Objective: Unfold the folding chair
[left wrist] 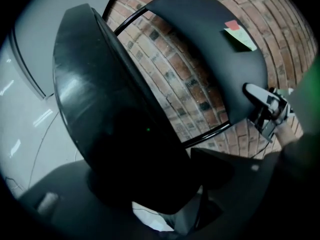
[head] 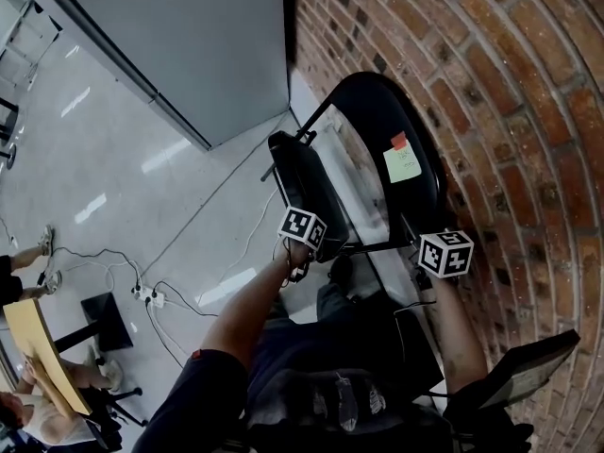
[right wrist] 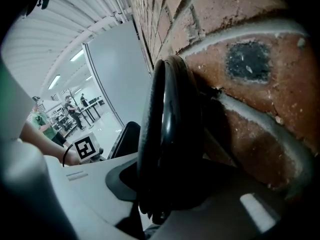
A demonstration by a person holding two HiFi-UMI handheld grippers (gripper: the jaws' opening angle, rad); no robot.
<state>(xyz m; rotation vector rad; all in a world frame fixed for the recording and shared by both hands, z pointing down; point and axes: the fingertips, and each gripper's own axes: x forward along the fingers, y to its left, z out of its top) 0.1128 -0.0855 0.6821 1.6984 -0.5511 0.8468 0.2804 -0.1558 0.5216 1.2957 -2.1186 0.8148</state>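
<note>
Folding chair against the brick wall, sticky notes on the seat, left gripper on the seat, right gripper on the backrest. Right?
Not quite: the sticky notes are on the backrest, not the seat; the head view shows it. The rest stands: brick wall behind, left gripper on the seat, right gripper on the backrest.

Brick wall (head: 528, 111) close behind chair (head: 377, 111)

folding chair's (head: 370, 111) legs hidden behind person's lap (head: 321, 376), bystander (head: 24, 421) cut off at the corner, distant people (right wrist: 70, 109) too small
</note>
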